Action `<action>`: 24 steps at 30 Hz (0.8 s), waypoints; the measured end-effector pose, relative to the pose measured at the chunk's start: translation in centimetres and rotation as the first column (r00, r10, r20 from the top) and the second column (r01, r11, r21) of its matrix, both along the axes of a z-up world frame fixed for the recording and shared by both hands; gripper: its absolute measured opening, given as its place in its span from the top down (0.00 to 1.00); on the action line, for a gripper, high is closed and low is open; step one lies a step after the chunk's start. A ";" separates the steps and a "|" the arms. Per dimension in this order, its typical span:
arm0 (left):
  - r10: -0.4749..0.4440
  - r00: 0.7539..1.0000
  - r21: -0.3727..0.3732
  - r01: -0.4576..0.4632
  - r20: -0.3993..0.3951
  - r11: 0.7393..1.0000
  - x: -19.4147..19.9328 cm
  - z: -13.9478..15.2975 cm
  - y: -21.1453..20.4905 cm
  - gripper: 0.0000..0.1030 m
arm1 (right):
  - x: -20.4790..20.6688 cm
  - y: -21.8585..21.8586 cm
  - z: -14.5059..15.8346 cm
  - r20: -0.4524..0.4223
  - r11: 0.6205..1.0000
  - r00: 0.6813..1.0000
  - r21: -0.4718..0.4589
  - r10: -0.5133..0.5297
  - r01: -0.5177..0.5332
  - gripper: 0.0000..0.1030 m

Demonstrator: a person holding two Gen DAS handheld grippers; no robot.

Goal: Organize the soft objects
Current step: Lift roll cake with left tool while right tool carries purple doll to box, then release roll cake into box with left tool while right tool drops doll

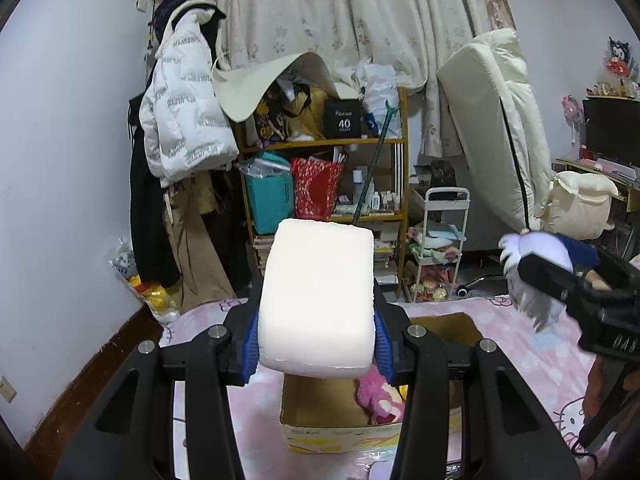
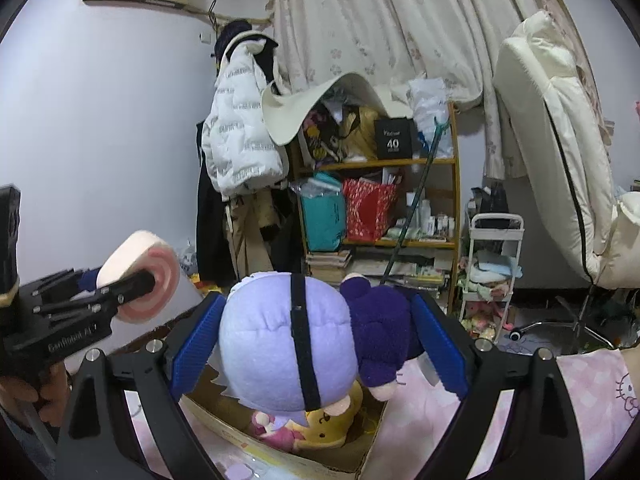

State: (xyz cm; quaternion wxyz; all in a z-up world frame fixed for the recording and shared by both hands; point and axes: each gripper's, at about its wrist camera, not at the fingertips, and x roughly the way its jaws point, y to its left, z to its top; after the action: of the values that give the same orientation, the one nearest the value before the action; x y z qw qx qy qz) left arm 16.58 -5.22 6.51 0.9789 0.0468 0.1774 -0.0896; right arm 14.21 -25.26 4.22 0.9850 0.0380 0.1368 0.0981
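Observation:
My left gripper (image 1: 316, 340) is shut on a white foam cushion (image 1: 318, 296) with pink ring ends, held above an open cardboard box (image 1: 320, 408) on the pink bed. It also shows in the right wrist view (image 2: 138, 276). My right gripper (image 2: 320, 332) is shut on a plush doll (image 2: 288, 336) with a lavender head and dark purple body, above the same box (image 2: 360, 440). The doll shows at the right of the left wrist view (image 1: 536, 256). A pink plush (image 1: 378, 398) and a yellow bear plush (image 2: 332, 420) lie in the box.
A pink Hello Kitty bedsheet (image 1: 520, 380) covers the bed. Behind stand a cluttered wooden shelf (image 1: 328, 144), hanging coats (image 1: 180, 120), a small white trolley (image 1: 440, 240), a cream mattress (image 1: 496, 120) leaning on the curtain, and a cream plush (image 1: 580, 204).

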 end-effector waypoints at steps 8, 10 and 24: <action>-0.001 0.996 0.016 0.003 -0.088 1.000 2.2 -3.6 -0.3 0.56 | 2.1 1.3 -2.6 -0.045 0.998 0.999 -0.054 0.020 -0.022 0.06; -0.008 0.995 0.024 0.011 -0.101 1.000 2.5 -4.3 -0.5 0.56 | 2.6 1.6 -3.3 -0.061 0.997 0.998 -0.067 0.022 -0.026 0.06; -0.026 0.971 0.096 0.050 -0.238 0.994 5.3 -9.6 -2.1 0.56 | 5.0 1.9 -7.6 -0.175 0.998 0.984 -0.033 0.040 -0.046 0.05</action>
State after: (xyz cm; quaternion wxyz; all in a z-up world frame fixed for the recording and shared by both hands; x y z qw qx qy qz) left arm 21.92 -7.34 -3.10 0.9453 0.0889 0.2959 -0.1042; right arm 19.17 -23.33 -3.35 0.9674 0.0252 0.2250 0.1132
